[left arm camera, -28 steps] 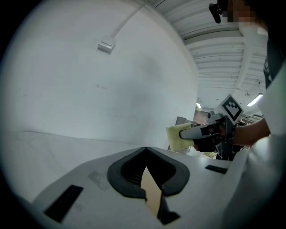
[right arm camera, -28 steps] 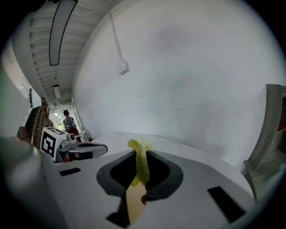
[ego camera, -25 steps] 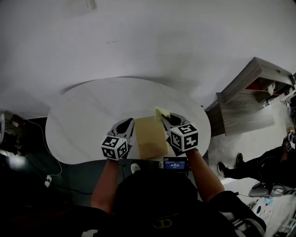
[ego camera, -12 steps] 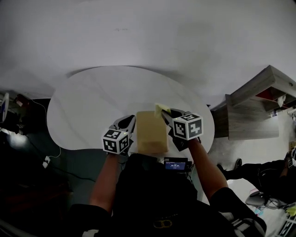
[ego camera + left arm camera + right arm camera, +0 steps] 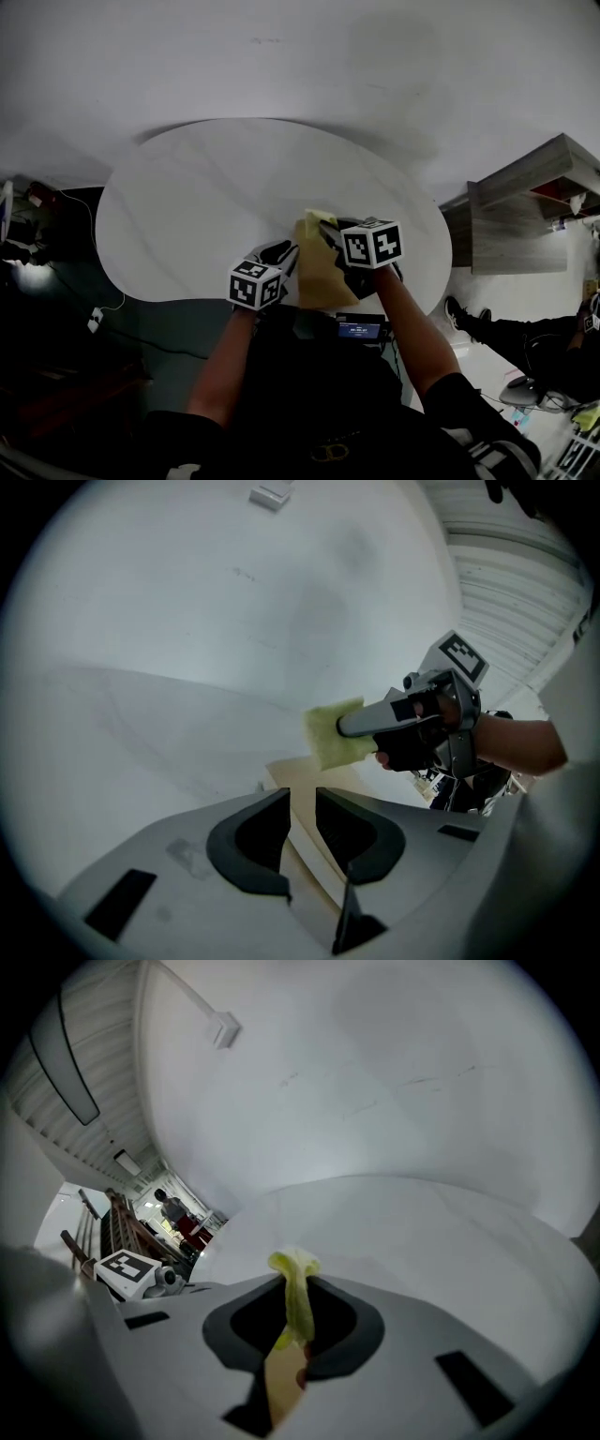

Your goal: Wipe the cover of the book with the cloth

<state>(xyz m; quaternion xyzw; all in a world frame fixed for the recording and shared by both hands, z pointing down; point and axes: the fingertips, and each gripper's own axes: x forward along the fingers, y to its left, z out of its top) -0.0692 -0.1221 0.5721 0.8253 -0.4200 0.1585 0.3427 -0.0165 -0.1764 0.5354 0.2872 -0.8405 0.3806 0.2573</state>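
Observation:
A thin tan book is at the near edge of the round white table, tipped up at an angle. My left gripper is shut on the book's left edge; in the left gripper view the book runs between the dark jaws of that gripper. My right gripper is shut on a yellow-green cloth, held at the book's far corner. In the right gripper view the cloth hangs folded between the jaws, with the book beneath.
A wooden shelf unit stands to the right of the table. A small device with a lit screen sits at my waist. A seated person's legs are at the right, and cables lie on the dark floor at the left.
The book has gone from lying flat to being tipped up and turned. My left gripper has shifted right along with it. The right gripper with the cloth stays at the book's far corner.

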